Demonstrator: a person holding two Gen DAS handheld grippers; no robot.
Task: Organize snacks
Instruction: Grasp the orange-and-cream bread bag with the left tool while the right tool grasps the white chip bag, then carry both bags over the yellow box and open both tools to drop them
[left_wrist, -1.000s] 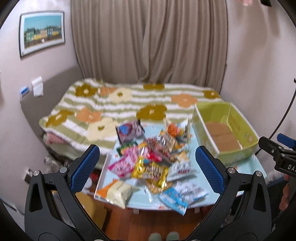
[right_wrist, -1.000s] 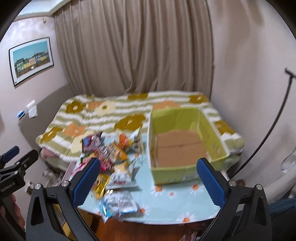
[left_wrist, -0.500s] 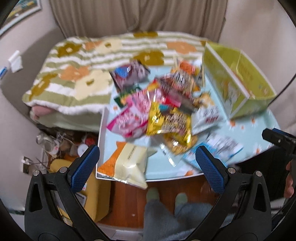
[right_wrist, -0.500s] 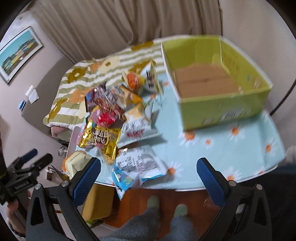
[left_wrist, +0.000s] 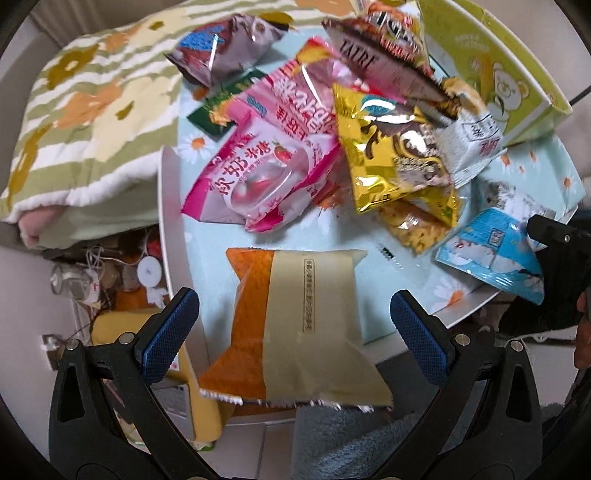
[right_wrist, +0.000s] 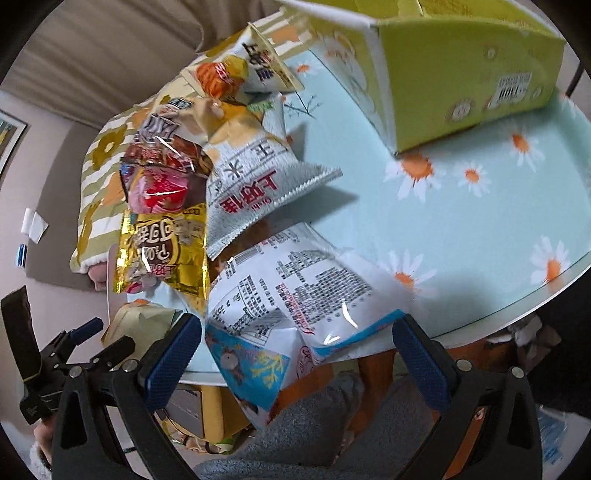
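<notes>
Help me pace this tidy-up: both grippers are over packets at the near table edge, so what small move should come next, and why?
Probably ease the left gripper down and shut it on the orange-and-cream packet. Its jaws are open on either side of that packet, which overhangs the table edge, and the green box awaits snacks.

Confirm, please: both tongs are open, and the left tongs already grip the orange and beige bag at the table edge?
Not quite. In the left wrist view the left tongs are open around the orange and beige bag without gripping it. The right tongs are open too.
</notes>
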